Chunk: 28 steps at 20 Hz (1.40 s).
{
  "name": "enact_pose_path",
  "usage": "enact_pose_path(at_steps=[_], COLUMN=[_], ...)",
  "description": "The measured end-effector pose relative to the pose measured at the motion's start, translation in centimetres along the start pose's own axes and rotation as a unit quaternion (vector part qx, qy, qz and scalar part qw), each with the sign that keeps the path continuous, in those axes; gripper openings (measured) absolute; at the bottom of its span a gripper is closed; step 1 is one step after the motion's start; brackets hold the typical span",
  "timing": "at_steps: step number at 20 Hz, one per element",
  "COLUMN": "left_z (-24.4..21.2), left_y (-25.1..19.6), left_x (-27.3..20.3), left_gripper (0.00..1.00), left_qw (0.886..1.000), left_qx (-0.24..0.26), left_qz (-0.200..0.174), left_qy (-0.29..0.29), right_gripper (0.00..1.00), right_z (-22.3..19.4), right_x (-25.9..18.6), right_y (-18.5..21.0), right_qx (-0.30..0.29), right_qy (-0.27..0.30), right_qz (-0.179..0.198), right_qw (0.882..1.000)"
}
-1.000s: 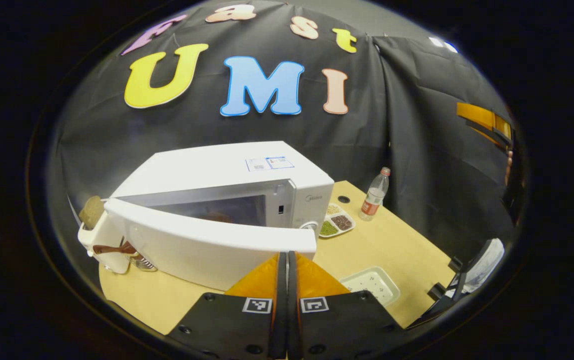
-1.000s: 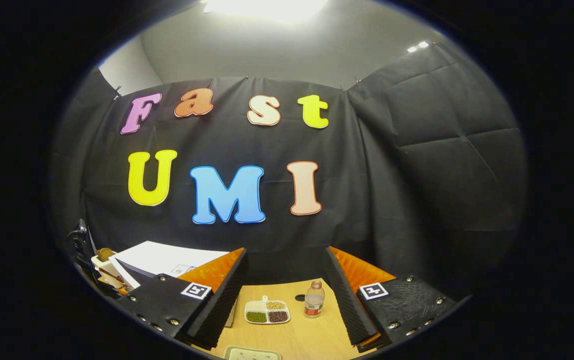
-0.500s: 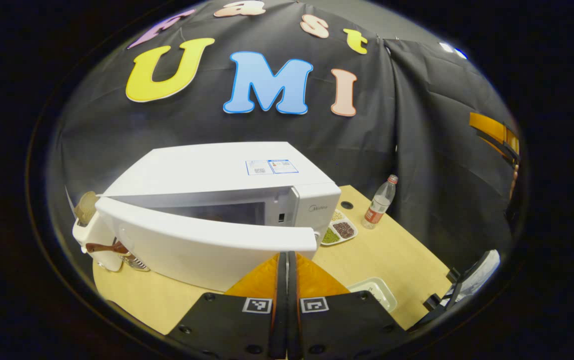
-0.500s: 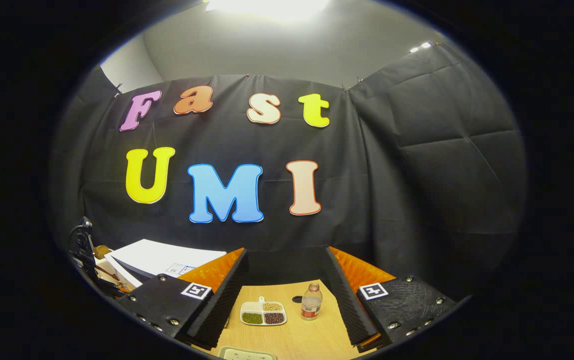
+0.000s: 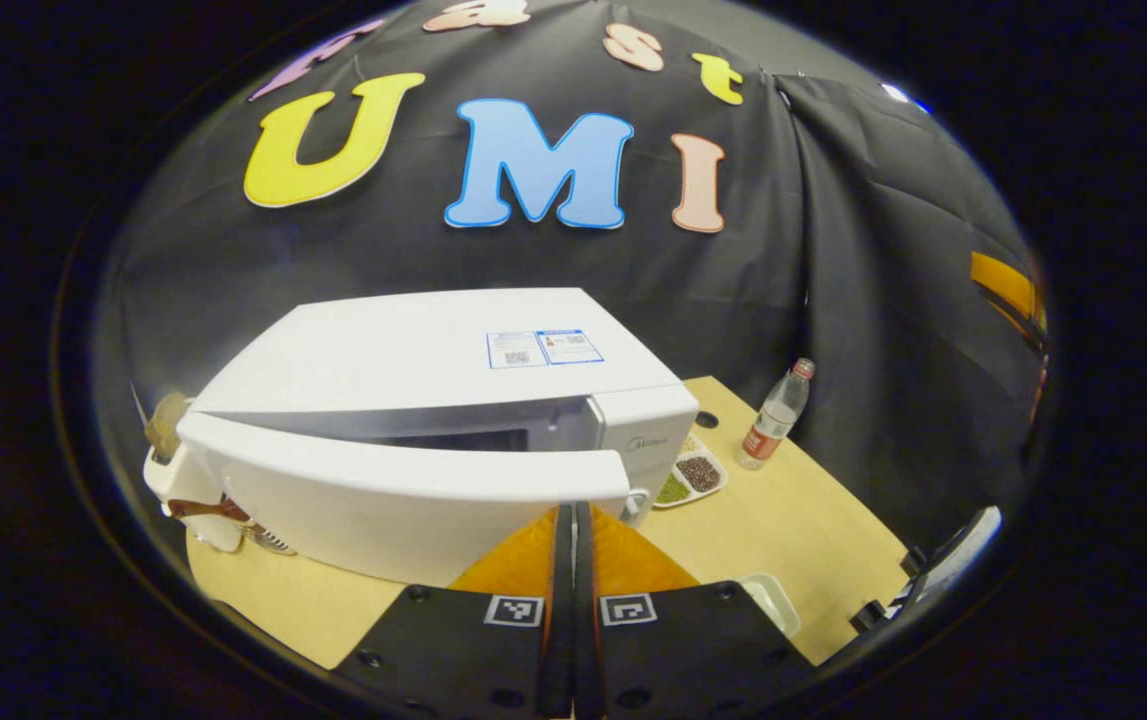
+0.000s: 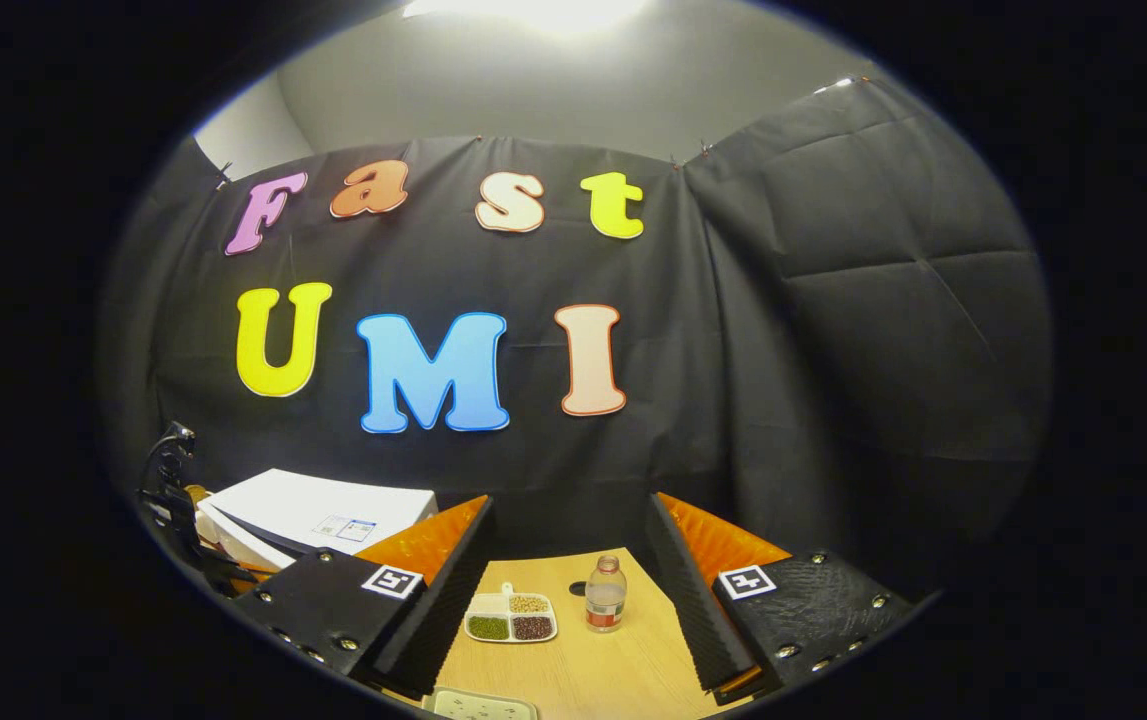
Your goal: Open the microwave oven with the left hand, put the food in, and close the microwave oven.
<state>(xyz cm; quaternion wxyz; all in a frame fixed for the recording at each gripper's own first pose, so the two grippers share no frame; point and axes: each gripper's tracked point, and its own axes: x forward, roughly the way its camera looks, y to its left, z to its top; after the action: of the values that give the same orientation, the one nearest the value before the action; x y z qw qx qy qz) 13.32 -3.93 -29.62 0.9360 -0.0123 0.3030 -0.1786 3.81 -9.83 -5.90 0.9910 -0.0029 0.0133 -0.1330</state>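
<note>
The white microwave [image 5: 413,350] stands on the wooden table, with its door [image 5: 383,490] swung most of the way to and only a narrow dark gap left along the top. My left gripper [image 5: 573,520] is shut with nothing between its fingers, and its tips rest against the front of the door near the free right edge. The food is hidden behind the door. My right gripper [image 6: 568,505] is open and empty, held well above the table, with the microwave [image 6: 323,510] low to its left.
A plastic bottle [image 5: 773,420] and a divided dish of beans [image 5: 693,475] stand right of the microwave. A white tray [image 5: 768,600] lies nearer the front edge. A white toaster with bread [image 5: 173,470] sits left of the door. Bare table [image 5: 823,530] lies to the right.
The door has swung further towards the microwave body, narrowing the opening. My left gripper has moved forward with it, still shut. The right gripper has shifted only slightly.
</note>
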Motion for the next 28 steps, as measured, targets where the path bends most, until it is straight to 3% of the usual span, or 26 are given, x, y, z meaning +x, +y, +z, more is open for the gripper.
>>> enact_pose_path(at_steps=[19, 28], left_z=[1.7, 1.4], left_y=[-0.1, 0.1], left_x=[3.5, 3.6], left_gripper=[0.07, 0.07], left_qw=[1.0, 0.999], left_qx=[0.016, -0.015], left_qz=[0.019, 0.03], left_qy=[-0.014, -0.021], right_gripper=[0.92, 0.92], right_z=[-0.1, -0.5], right_x=[1.1, 1.6], right_y=[-1.6, -0.3], right_qx=[-0.005, -0.002], right_qy=[-0.001, 0.007], right_qz=[-0.023, -0.008], right_qw=[1.0, 1.0])
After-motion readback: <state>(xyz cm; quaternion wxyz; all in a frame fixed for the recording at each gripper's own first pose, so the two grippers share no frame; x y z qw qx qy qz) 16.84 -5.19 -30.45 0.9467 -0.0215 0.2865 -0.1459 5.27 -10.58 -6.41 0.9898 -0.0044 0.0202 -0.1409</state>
